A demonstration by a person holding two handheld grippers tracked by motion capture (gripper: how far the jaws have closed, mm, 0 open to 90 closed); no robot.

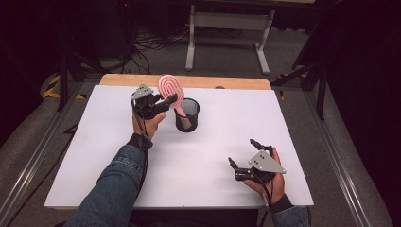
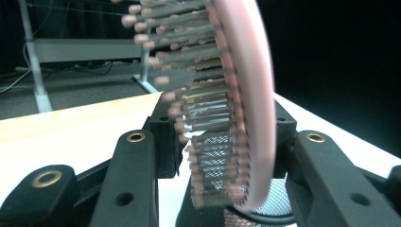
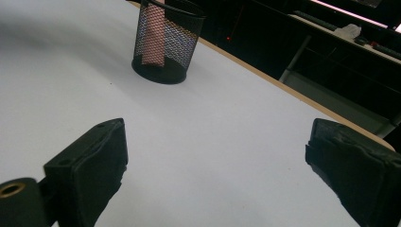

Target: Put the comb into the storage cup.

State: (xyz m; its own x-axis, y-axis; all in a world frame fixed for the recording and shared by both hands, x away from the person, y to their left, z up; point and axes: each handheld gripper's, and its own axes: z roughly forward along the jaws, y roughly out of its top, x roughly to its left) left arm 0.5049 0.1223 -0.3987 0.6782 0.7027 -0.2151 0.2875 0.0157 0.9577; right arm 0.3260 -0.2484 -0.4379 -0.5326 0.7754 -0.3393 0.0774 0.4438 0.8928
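Pink hairbrush (image 1: 170, 90) — oval, bristled, upright

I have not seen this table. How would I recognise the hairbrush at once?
Find the white table top and, near its far edge, the black mesh cup. The pink hairbrush stands handle-down inside that cup, its oval head sticking out above the rim, and the left gripper is closed on it. It is the one pink thing among black and white ones.

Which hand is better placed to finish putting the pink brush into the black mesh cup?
Left. The left gripper already clamps the pink brush, its handle inside the mesh cup. The right gripper is open, far away.
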